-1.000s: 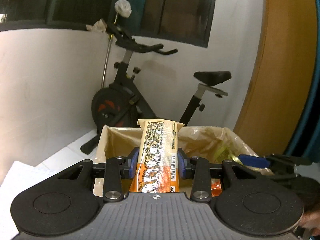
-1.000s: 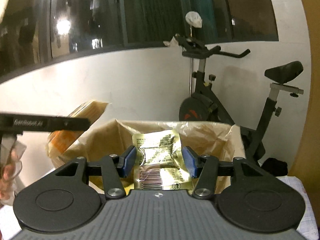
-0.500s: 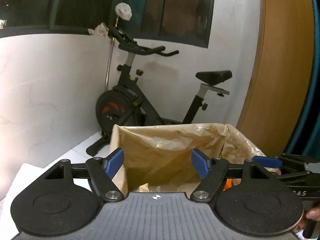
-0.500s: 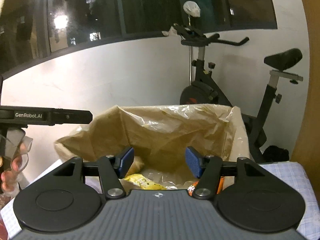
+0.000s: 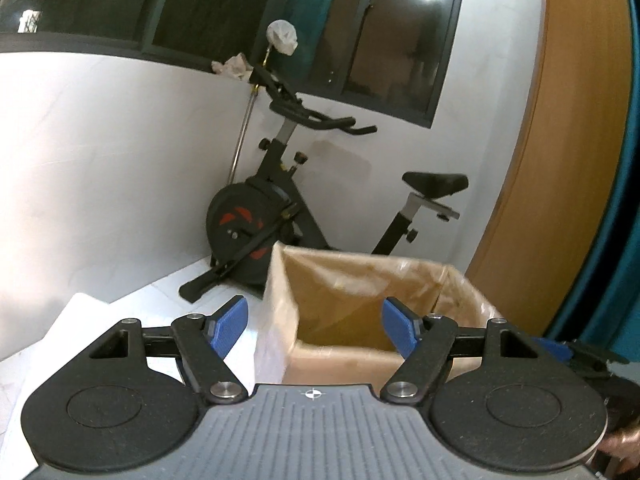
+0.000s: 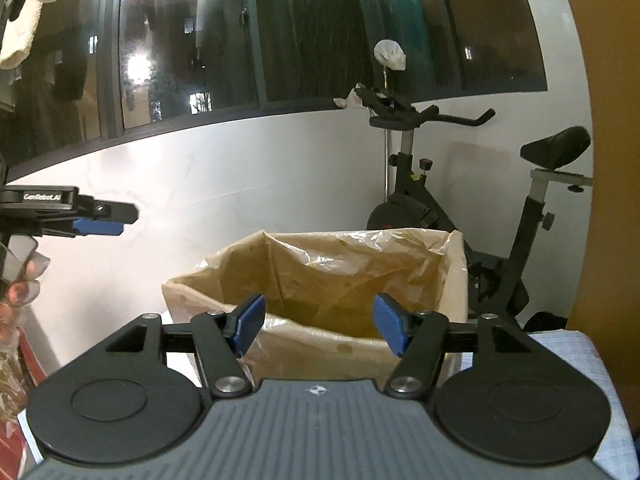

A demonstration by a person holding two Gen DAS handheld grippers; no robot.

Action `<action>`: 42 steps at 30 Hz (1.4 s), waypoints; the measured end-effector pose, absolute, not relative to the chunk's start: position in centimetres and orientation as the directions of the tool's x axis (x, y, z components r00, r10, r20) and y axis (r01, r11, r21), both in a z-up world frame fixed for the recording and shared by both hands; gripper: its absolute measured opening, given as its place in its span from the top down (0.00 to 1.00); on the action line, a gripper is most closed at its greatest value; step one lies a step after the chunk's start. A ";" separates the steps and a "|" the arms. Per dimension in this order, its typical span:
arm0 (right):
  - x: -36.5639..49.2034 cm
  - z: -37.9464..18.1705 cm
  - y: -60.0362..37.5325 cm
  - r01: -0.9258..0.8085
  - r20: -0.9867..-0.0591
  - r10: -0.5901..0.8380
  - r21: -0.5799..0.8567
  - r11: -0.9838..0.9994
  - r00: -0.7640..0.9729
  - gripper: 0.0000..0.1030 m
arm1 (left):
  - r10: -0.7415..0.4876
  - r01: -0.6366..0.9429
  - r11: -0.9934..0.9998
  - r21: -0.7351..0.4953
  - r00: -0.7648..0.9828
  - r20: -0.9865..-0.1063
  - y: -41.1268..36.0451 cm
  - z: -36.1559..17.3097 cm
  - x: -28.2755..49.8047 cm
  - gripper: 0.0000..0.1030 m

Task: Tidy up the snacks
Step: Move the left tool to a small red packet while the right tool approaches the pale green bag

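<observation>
The left gripper [image 5: 314, 330] and the right gripper [image 6: 320, 328] both hang with their 2 blue-padded jaws spread wide and nothing between them, each facing the cardboard box [image 6: 320, 344] just ahead. No snacks show in either view, and whether any lie inside the box is hidden; the next pick, I judge, calls for lifting clear of the rim so no finger snags the crinkly, translucent plastic liner [image 6: 340, 256] draped over the stiff brown walls.
</observation>
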State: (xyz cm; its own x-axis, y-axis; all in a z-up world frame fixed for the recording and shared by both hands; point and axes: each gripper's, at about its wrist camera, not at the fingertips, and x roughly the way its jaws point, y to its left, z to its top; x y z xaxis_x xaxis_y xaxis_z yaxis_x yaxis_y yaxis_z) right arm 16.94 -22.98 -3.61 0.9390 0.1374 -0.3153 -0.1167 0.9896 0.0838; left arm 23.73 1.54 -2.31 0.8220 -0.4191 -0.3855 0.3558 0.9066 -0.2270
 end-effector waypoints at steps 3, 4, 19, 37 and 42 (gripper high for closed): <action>15.7 -4.5 -22.6 -0.113 -0.313 0.133 0.083 0.990 0.940 0.38 | -0.401 0.344 0.916 -0.208 0.814 -0.420 2.6 -4.3 22.7 0.27; 15.4 -4.8 -22.5 -0.108 -0.316 0.129 0.082 0.991 0.940 0.38 | -0.397 0.339 0.918 -0.208 0.808 -0.435 3.0 -5.0 22.3 0.27; 11.7 -12.1 -20.9 0.030 -0.370 -0.019 0.024 0.999 0.929 0.26 | -0.356 0.310 0.933 -0.184 0.709 -0.609 2.2 -15.6 19.1 0.27; 11.2 -13.7 -22.1 0.072 -0.398 -0.022 0.111 0.991 0.917 0.25 | -0.223 0.305 0.951 -0.044 0.586 -0.779 1.0 -23.8 15.4 0.34; 11.1 -13.8 -21.9 0.070 -0.399 -0.021 0.110 0.991 0.917 0.24 | -0.215 0.323 0.946 -0.011 0.604 -0.768 0.6 -24.1 14.9 0.56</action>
State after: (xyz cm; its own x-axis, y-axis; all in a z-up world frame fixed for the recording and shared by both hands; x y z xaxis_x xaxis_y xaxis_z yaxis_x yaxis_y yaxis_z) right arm 11.08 -21.86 -13.85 0.9167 -0.0210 -0.3990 0.0704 0.9915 0.1096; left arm 14.93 0.57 -24.11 0.6038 -0.2150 -0.7676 0.3226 0.9465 -0.0113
